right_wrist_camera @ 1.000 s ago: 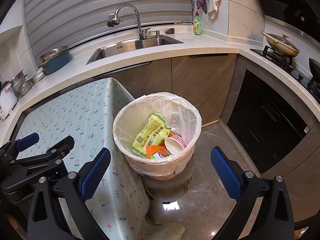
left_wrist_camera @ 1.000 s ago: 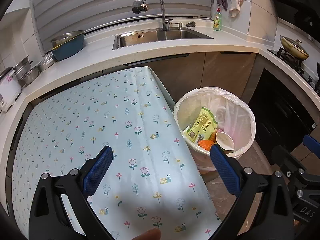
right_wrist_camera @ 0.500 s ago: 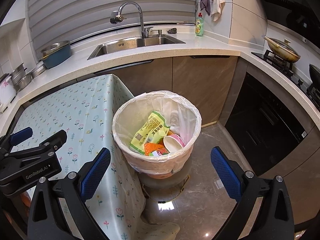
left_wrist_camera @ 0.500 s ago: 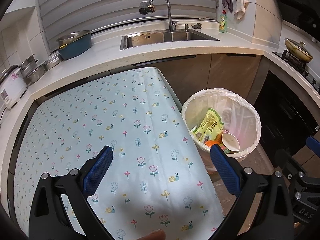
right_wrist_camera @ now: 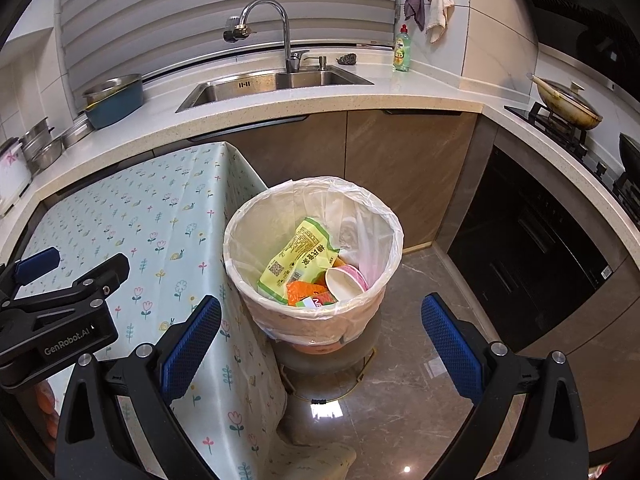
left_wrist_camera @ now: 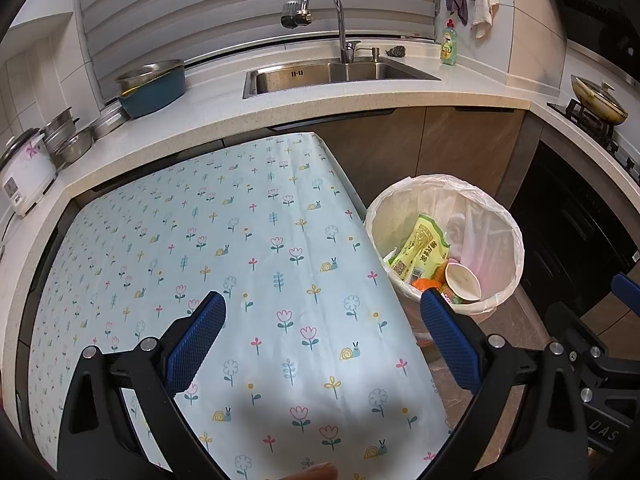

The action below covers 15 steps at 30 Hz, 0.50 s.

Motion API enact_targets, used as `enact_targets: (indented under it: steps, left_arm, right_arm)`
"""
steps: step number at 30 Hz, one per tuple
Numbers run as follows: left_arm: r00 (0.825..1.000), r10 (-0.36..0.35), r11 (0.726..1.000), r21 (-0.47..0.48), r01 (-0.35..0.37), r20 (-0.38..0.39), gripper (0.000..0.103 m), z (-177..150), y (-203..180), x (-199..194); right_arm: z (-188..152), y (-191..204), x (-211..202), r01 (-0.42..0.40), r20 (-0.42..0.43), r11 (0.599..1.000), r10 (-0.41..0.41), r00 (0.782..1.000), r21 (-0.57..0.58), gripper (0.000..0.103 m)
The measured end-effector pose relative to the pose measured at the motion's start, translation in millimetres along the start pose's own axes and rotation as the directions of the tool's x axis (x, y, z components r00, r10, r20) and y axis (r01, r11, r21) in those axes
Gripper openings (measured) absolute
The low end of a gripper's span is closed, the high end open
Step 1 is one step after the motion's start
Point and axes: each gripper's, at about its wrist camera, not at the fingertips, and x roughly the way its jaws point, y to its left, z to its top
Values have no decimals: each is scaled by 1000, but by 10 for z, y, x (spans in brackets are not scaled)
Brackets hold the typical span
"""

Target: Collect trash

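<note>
Both tongs, the left gripper (left_wrist_camera: 320, 344) and the right gripper (right_wrist_camera: 320, 346), are hanging wide apart and empty; ahead of the right one the trash (right_wrist_camera: 298, 258) is lying inside the lined bin (right_wrist_camera: 240, 236), so the person is probably finishing and should back off without snagging the liner

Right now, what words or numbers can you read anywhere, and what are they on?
"GenRobot.AI": on the left gripper body, right wrist view.
"DAS": partial letters on the right gripper body, left wrist view.
Green snack bag in the trash bin: Chinese print and a QR code, too small to read.
Orange wrapper: white letters, cut off.
Dish soap bottle: label blurred.
</note>
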Motion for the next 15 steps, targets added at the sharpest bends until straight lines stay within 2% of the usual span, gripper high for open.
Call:
enact_targets:
  steps: [15]
  left_arm:
    - [1000,-10,1000,-3,10,-9,93,-35,0,-1]
  right_arm:
    - [-22,5,12,2,-3,1000,-2,1000,-5,97]
